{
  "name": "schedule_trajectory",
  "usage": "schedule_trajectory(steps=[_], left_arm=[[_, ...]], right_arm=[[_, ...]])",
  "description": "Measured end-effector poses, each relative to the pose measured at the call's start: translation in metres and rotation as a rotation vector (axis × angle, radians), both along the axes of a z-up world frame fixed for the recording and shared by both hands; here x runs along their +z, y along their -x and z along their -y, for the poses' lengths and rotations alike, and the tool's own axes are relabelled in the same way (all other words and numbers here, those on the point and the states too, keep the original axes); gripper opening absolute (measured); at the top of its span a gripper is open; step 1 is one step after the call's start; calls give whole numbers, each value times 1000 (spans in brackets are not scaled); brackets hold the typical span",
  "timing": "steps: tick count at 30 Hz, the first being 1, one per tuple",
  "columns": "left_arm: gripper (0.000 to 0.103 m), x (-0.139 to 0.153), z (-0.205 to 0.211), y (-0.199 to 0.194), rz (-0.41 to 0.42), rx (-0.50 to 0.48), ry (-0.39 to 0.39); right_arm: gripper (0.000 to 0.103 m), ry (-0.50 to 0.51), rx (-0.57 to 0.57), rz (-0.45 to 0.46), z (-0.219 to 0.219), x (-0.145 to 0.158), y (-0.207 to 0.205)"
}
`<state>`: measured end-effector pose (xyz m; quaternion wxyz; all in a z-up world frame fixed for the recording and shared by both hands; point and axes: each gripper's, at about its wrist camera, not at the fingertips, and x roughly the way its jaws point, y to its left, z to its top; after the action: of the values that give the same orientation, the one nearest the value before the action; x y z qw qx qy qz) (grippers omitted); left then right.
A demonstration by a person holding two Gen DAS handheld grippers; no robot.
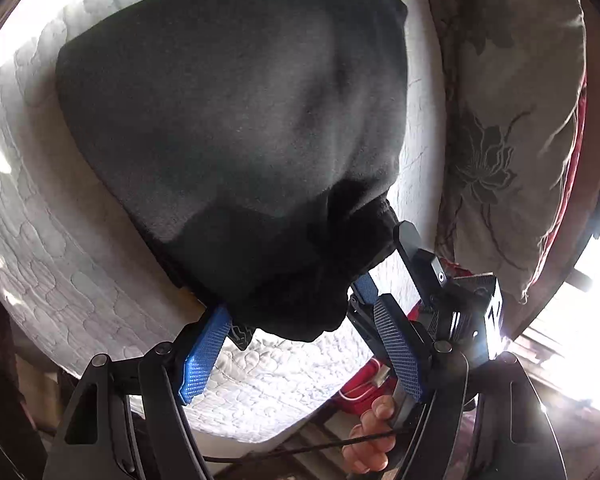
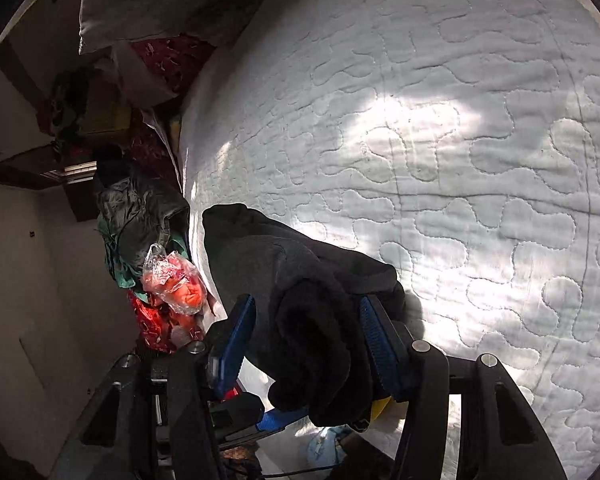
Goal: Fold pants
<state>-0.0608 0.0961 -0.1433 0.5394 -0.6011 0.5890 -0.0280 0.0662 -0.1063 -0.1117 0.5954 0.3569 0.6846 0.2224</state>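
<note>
Partly hidden, pants (image 1: 236, 128) edge, both tongs gaping

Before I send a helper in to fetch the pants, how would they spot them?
Start at the white quilted mattress. Beside the floral pillow lies a dark bundle, the pants: the only plain charcoal fleece there, folded and unpatterned.

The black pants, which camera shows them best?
The left wrist view: the black pants spread across the white quilt, nearly whole. The right wrist view shows only a bunched end between the right claw's blue fingers.
</note>
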Motion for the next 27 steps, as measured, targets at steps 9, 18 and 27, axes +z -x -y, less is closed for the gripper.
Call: schedule_trajectory(steps=[9, 18, 27], left_arm=[[55, -28, -17, 2, -147, 34, 38], [45, -28, -7, 10, -141, -120, -33], [59, 108, -48, -1, 213, -455, -264]], right_arm=[[24, 49, 35, 43, 5, 2, 0], [30, 129, 39, 52, 20, -6, 23], [42, 242, -16, 299, 35, 70, 33]])
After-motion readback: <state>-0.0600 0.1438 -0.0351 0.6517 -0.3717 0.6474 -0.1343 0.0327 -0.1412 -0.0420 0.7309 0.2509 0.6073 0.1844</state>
